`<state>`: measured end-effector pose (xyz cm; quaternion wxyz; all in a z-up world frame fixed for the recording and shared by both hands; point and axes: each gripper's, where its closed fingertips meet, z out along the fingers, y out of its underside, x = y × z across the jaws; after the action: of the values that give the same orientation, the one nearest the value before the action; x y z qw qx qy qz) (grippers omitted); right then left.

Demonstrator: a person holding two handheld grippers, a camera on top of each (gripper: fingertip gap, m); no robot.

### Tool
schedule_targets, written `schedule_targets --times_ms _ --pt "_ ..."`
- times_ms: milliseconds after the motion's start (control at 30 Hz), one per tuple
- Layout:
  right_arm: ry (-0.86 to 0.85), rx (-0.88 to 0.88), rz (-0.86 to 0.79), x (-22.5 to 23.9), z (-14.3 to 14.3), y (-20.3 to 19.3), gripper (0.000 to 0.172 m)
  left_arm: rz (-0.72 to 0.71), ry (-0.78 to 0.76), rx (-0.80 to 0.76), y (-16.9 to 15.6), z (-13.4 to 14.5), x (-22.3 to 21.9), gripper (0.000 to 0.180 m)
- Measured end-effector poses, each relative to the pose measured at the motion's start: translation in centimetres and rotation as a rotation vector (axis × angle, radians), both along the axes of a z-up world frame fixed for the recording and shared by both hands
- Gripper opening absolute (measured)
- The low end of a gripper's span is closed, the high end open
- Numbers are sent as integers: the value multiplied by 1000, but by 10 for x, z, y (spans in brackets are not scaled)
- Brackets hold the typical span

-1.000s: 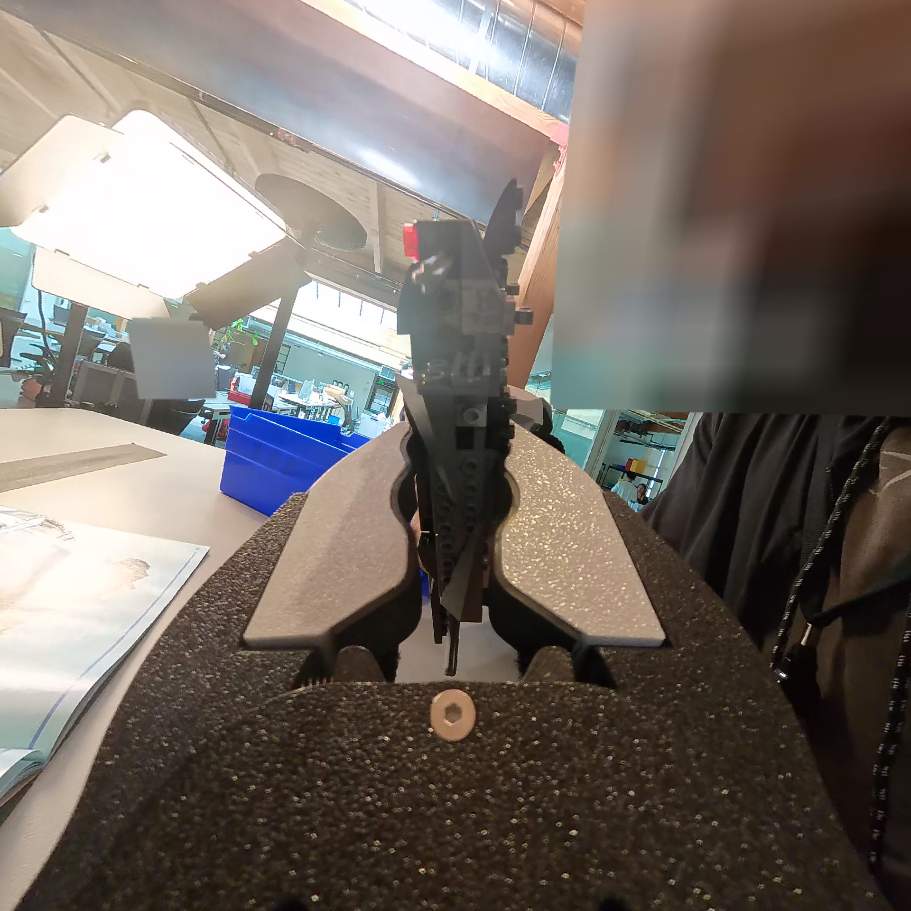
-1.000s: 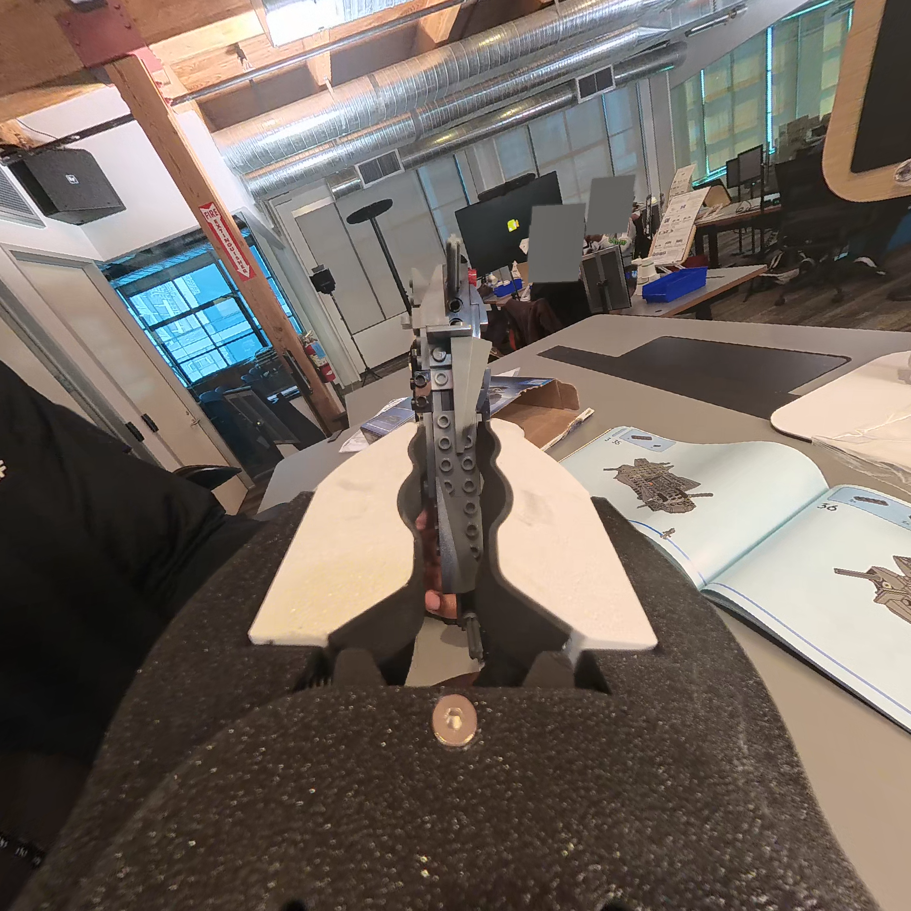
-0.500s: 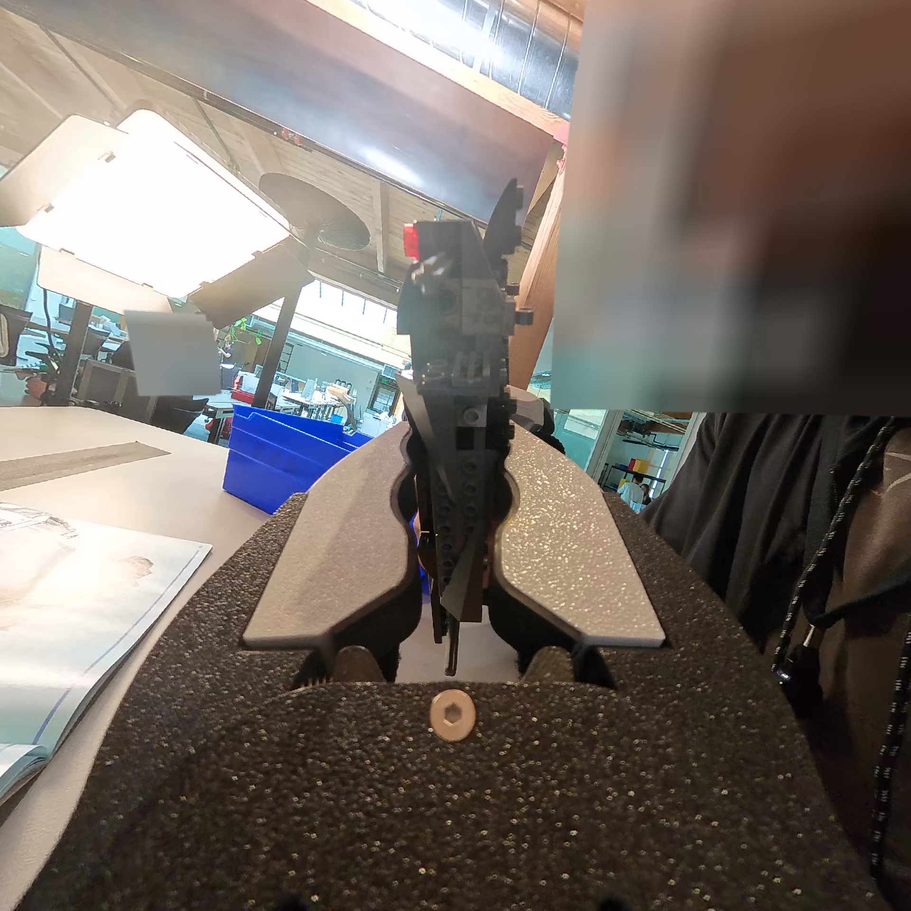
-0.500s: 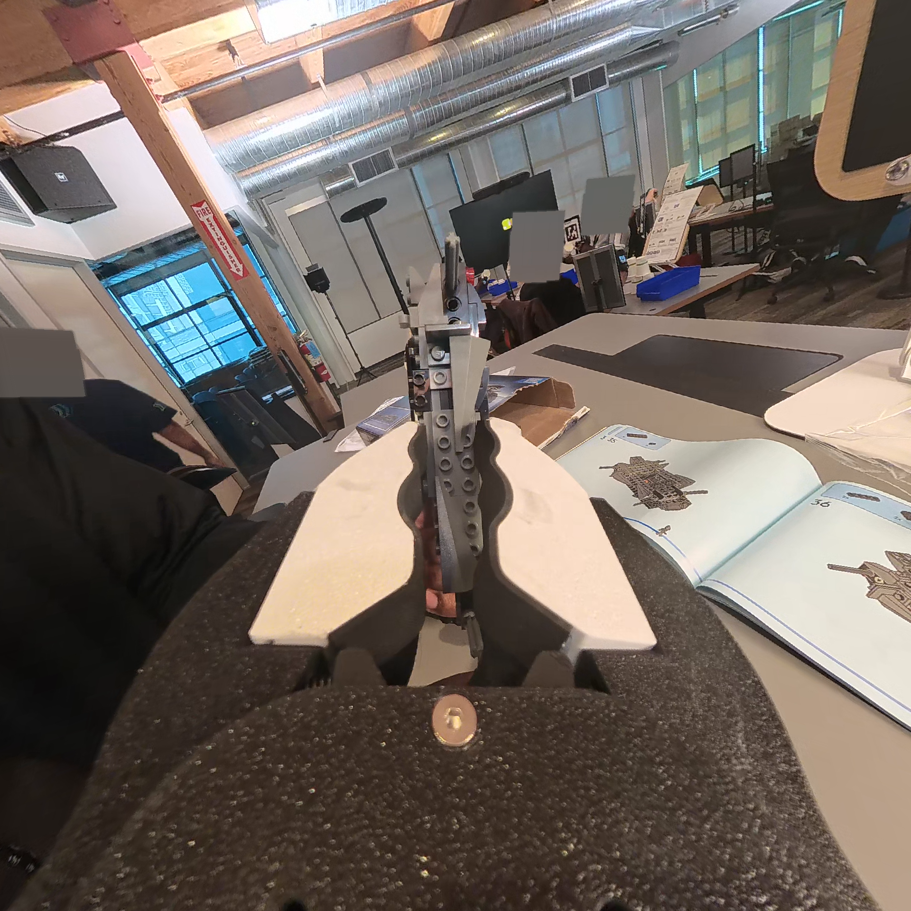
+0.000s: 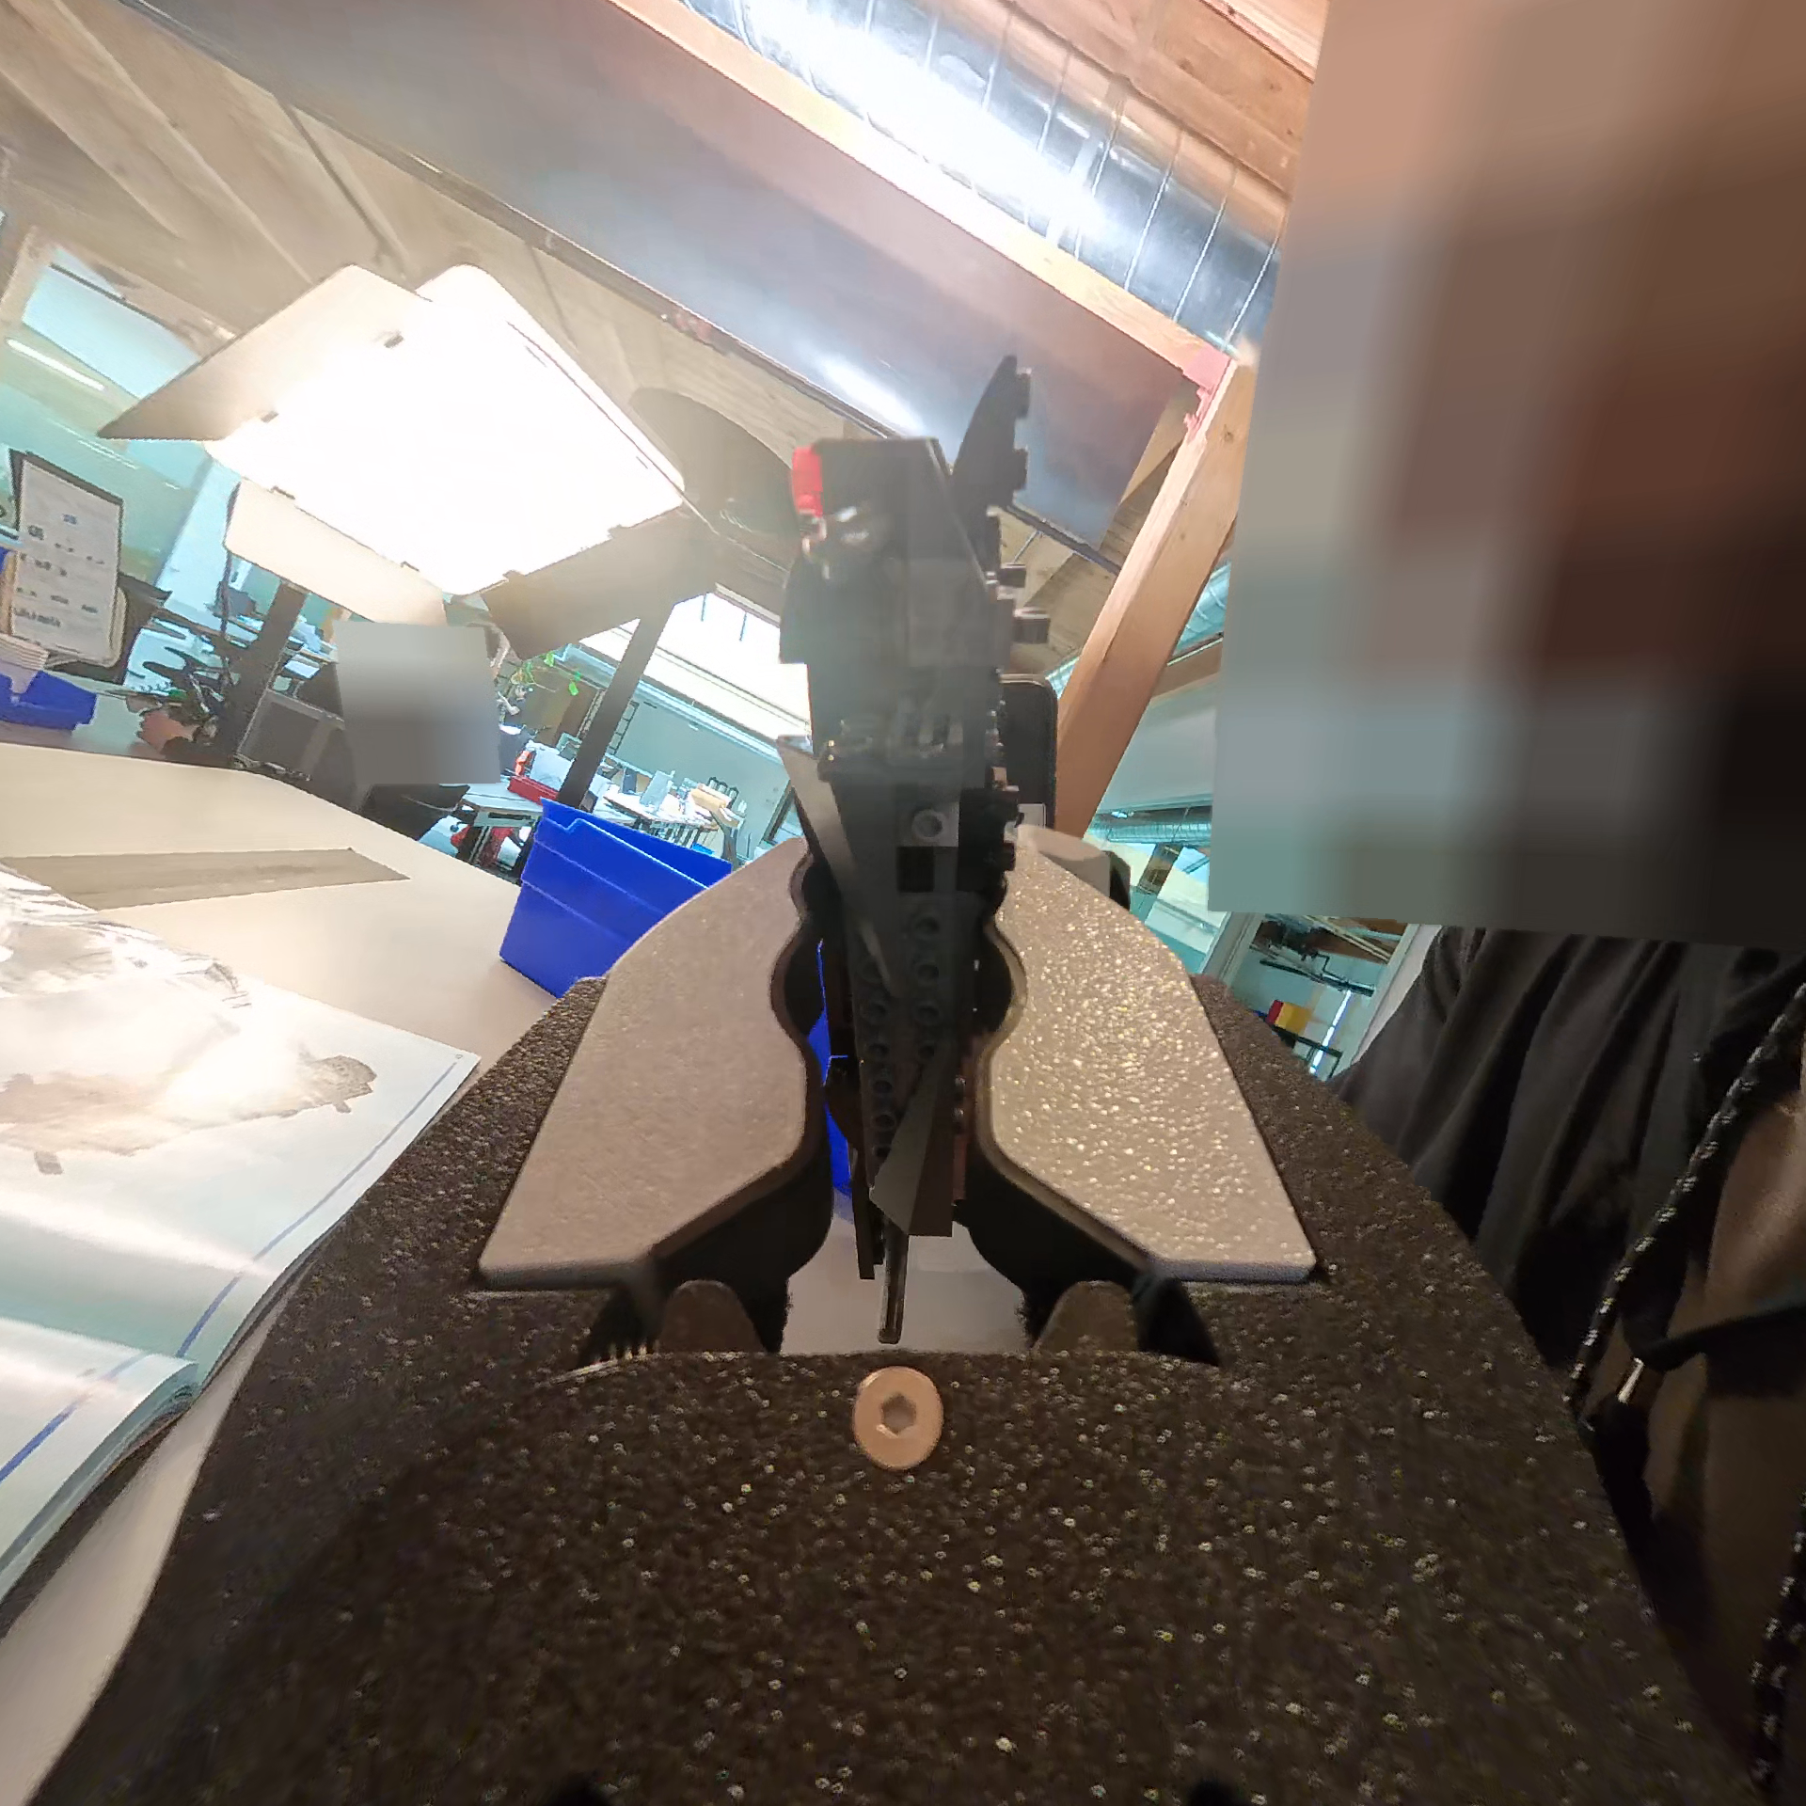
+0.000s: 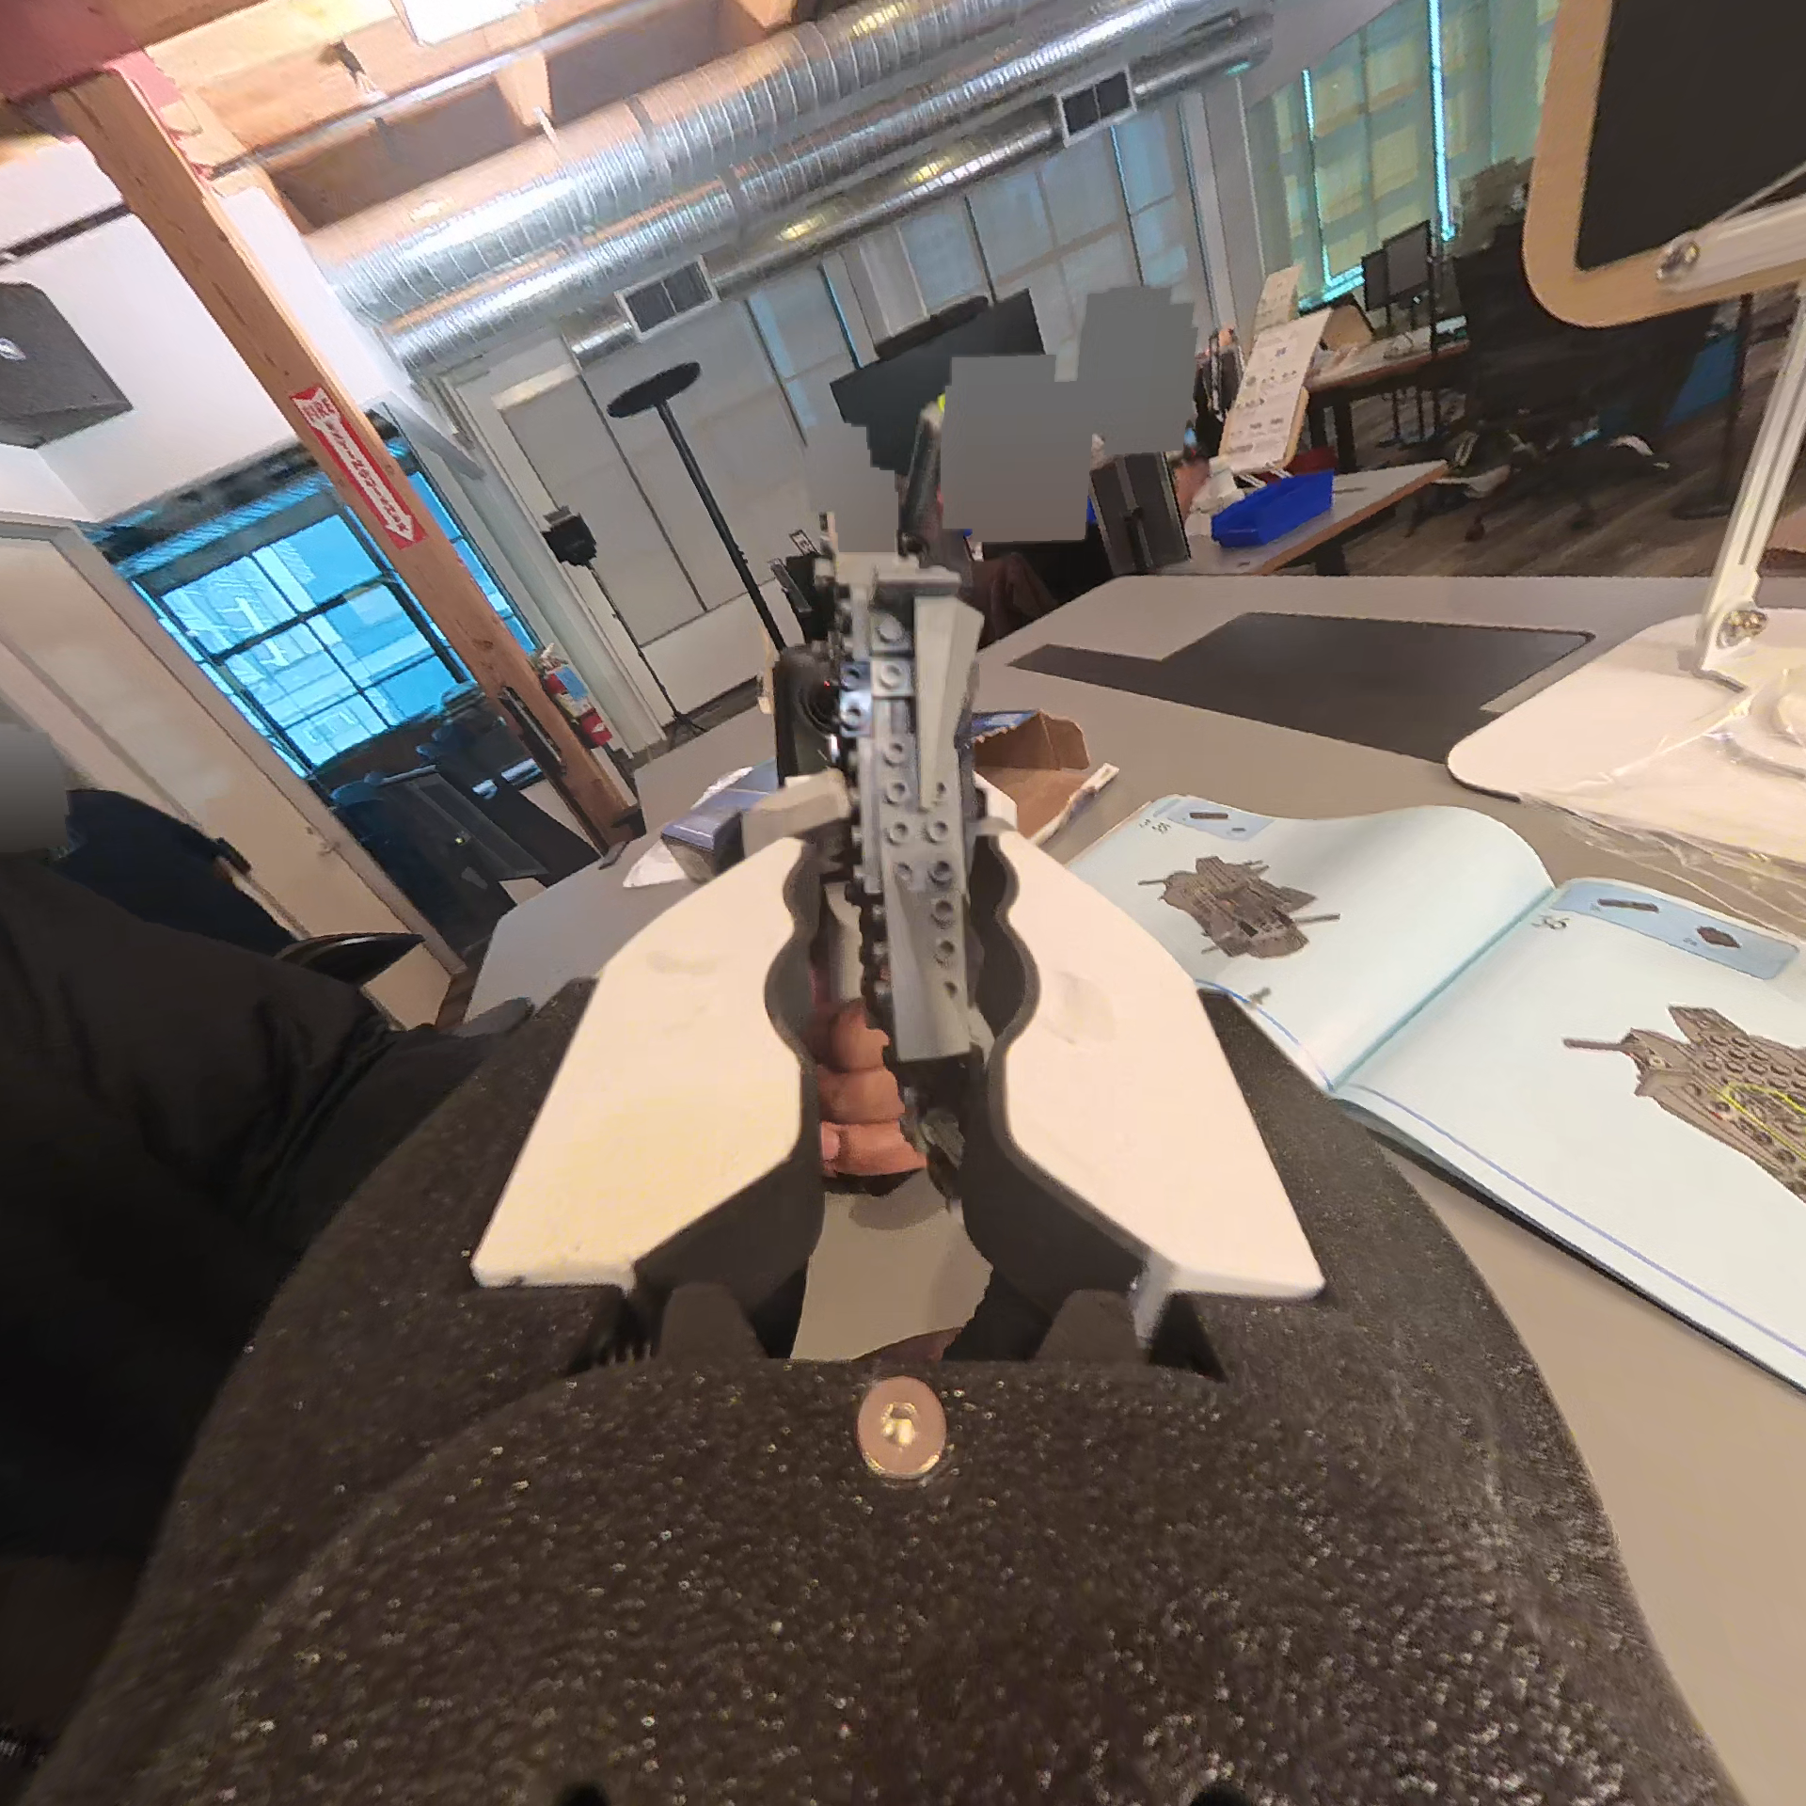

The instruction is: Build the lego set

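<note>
A dark grey toy-brick model (image 5: 899, 684) with a red piece at its top stands upright between the fingers of my left gripper (image 5: 904, 880), which is shut on it, above the grey table (image 5: 293, 928). The same model (image 6: 914, 782) stands between the white fingers of my right gripper (image 6: 894, 850); a gap shows on both sides, so its pads do not press on it. The two grippers face each other. A right fingertip (image 5: 1080, 865) shows behind the model in the left wrist view, and a left fingertip (image 6: 796, 806) in the right wrist view. A hand (image 6: 860, 1104) shows below the model.
An open instruction booklet (image 6: 1466, 977) lies on the table, also in the left wrist view (image 5: 147, 1124). A blue bin (image 5: 606, 899), a torn cardboard box (image 6: 1036, 743), a dark mat (image 6: 1319, 665) and a white stand base (image 6: 1612, 743) are nearby. A person in black (image 5: 1564, 1124) is close. My left and right fingertips are right by each other.
My right gripper's fingers have spread apart and no longer press on the model, which now sits tilted between them. My left gripper keeps its grip; both views have shifted slightly.
</note>
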<state>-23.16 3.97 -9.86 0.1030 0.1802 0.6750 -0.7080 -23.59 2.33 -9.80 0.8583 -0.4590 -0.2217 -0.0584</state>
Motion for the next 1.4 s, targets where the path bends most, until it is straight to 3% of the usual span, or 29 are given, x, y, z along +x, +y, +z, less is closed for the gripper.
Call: schedule_targets --times_ms 767,833,1033,1200,1400 --pt "-86 45 -7 -5 -15 -5 23 -26 -80 -48 9 -9 -6 28" --pt "-99 38 -13 -9 -14 -3 41 -7 -179 -96 6 -18 -18 28" --pt "-96 27 -122 -28 -10 14 43 -235 -595 -400 9 -81 -8 28" --pt "-145 108 -175 -41 -31 15 42 -367 -696 -522 27 -105 21 28" --pt "-191 282 -199 -46 -68 11 40 -300 -708 -659 28 -122 21 32"
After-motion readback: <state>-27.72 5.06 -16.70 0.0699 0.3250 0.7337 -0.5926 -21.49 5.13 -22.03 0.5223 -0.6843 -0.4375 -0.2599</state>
